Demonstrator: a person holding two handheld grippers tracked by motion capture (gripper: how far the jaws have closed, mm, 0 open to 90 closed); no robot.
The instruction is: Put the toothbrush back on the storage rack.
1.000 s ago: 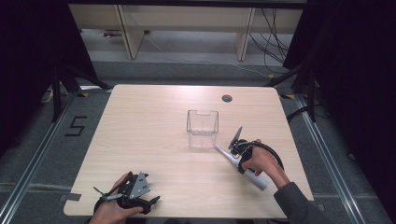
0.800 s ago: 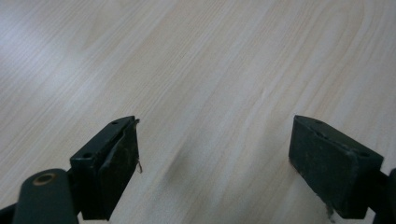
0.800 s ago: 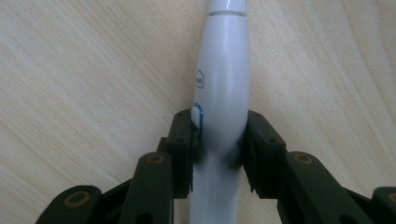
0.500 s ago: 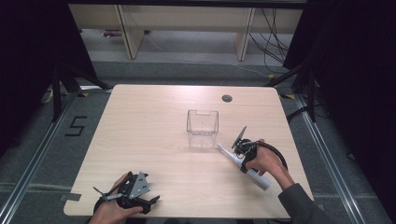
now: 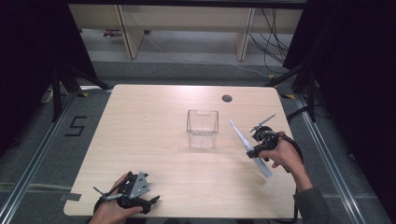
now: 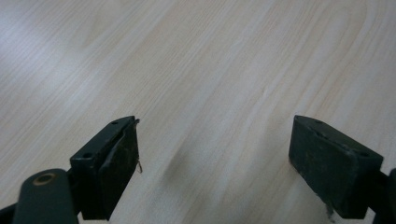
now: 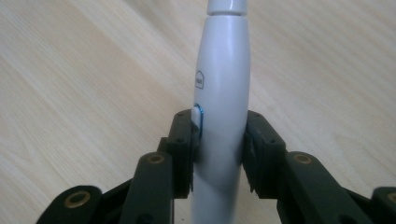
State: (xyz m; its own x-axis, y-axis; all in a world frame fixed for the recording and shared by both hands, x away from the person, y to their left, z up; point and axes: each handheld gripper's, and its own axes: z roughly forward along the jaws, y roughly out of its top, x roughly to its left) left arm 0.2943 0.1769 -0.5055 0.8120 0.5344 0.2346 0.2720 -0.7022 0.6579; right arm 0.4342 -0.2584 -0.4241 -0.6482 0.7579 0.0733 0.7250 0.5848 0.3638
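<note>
Since a second ago the right gripper (image 5: pixel 253 150) has lifted the white electric toothbrush (image 5: pixel 247 145) off the table (image 5: pixel 140 121), its head now tipped toward 11 o'clock, just right of the clear plastic box (image 5: pixel 202 128). Both jaws clamp the smooth, rigid handle at mid-body beside its button; light but likely slippery. Down at 7 o'clock, the left gripper (image 6: pixel 210 154) rests wide open and empty.

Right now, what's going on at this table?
A person works with two handheld grippers. The right gripper is shut on a white electric toothbrush, held tilted above the light wooden table, just right of a clear plastic box. The left gripper rests open at the table's near edge, holding nothing.
</note>
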